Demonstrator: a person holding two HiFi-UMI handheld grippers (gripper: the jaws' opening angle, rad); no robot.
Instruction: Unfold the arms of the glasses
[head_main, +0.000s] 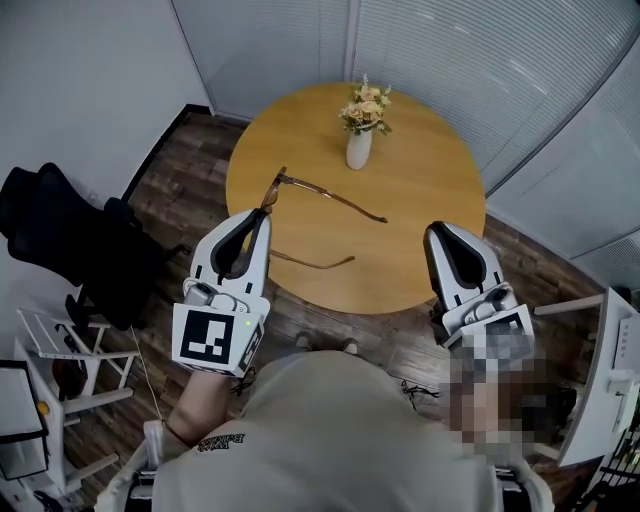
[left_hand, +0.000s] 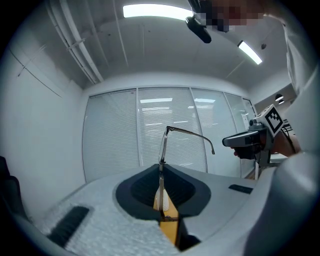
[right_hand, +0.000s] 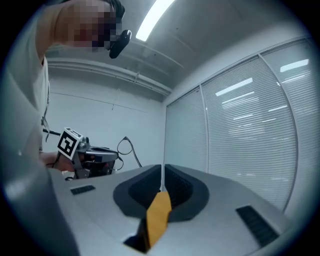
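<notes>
Fingers (left_hand: 135, 190) of the left gripper (left_hand: 160, 172) pinched on the front of the glasses (left_hand: 163, 145); right gripper (right_hand: 162, 182) pressed together on nothing.

They clamp the rim edge-on, with one arm reaching out from the top corner. In the head view both arms appear swung out, though it is too small to show whether the nearer hinge is fully open. The glasses hang in the air over the near left edge of the round table (head_main: 420, 180), well apart from the vase of flowers (head_main: 358, 150). Risk: the hold is a narrow pinch far from the arm tips. If a tip meets the tabletop first, the frame may pivot or slip out, and a harder squeeze could strain lens or hinge.
</notes>
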